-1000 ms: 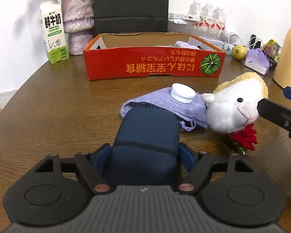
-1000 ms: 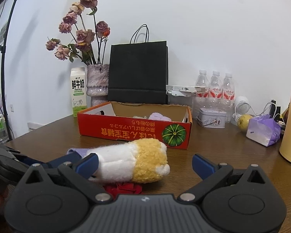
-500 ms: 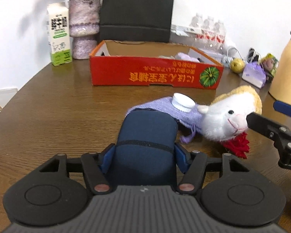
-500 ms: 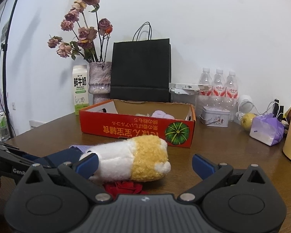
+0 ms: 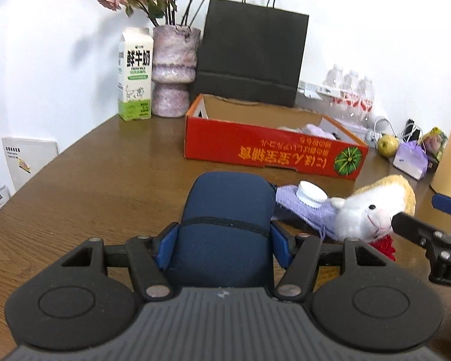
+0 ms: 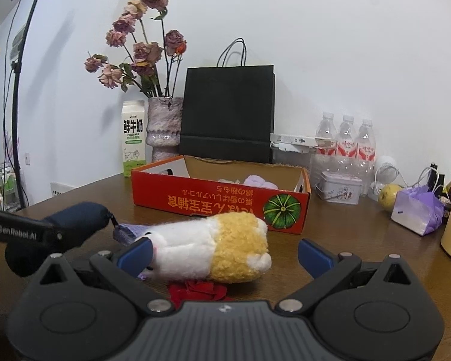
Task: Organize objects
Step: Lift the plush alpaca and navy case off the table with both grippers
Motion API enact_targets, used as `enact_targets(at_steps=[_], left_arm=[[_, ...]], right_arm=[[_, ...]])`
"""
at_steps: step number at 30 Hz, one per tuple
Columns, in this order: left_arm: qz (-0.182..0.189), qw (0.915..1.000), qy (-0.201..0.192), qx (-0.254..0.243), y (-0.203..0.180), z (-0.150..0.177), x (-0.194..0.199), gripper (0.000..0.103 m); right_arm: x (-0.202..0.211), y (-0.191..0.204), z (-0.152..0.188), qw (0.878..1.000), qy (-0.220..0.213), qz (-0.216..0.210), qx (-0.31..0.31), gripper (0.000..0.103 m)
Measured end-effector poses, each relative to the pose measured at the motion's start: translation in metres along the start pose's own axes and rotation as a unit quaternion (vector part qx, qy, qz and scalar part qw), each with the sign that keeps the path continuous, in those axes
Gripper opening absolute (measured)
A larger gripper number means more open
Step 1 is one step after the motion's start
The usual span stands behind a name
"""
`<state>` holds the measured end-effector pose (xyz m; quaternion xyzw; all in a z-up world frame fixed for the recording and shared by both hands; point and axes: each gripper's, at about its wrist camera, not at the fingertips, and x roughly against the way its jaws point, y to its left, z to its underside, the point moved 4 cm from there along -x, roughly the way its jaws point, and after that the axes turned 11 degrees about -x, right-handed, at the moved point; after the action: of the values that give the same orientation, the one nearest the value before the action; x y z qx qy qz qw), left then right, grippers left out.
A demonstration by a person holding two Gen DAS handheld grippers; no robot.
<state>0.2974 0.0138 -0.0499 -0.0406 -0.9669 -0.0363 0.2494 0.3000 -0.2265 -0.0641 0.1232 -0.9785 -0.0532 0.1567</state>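
While the left gripper (image 5: 224, 245) has just been closing, its blue fingers (image 5: 165, 248) now press on both sides of a dark blue pouch (image 5: 225, 228), grasping it; in the right wrist view the pouch (image 6: 75, 222) looks lifted off the table, though its underside is hidden. The right gripper (image 6: 225, 255) stands wide open, released, with a stuffed lamb (image 6: 213, 249) lying between its fingers (image 6: 314, 257); the left finger sits at the toy's face, the right one well apart from it, and whether the left one touches cannot be told.

Just past the left fingers and to their right lie a lilac cloth bag (image 5: 303, 207) with a white cap (image 5: 312, 194) on it, then the lamb (image 5: 372, 210) and a red fabric rose (image 5: 385, 245) partly under it. Farther ahead stands an open red cardboard box (image 5: 270, 150) with soft lilac things inside, only partly seen over its wall. Behind it are a black paper bag (image 5: 249, 57), a vase (image 5: 173, 69) of dried flowers and a milk carton (image 5: 135, 75).

The table (image 5: 105, 180) is brown wood against a white wall. To the far right of the right fingers are water bottles (image 6: 345, 141), a small tin (image 6: 339, 186), a pear (image 6: 389, 197) and a purple packet (image 6: 418, 210); a yellow jug at the edge is cut off.
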Motion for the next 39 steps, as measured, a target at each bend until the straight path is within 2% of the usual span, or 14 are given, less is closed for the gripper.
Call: enact_targets(at_steps=[11,17,23,25,39], left_arm=[[-0.008,0.9995,-0.002,0.031,0.016,0.000,-0.001,0.064],[-0.005,0.9994,0.004,0.035,0.018,0.002,-0.004,0.064],[-0.001,0.9991,0.011,0.040,0.018,0.003,-0.005,0.064],[0.000,0.9991,0.011,0.041,0.019,0.003,-0.005,0.064],[0.004,0.9988,0.012,0.047,0.021,0.002,-0.004,0.064]], right_arm=[[-0.010,0.022,-0.007,1.000,0.011,-0.005,0.025,0.103],[-0.033,0.028,-0.026,0.998,0.055,-0.002,-0.019,0.103],[-0.060,0.029,-0.027,0.994,0.097,0.048,-0.030,0.103],[-0.066,0.028,-0.024,0.993,0.106,0.046,-0.031,0.103],[-0.069,0.023,-0.015,0.996,0.090,0.015,-0.024,0.103]])
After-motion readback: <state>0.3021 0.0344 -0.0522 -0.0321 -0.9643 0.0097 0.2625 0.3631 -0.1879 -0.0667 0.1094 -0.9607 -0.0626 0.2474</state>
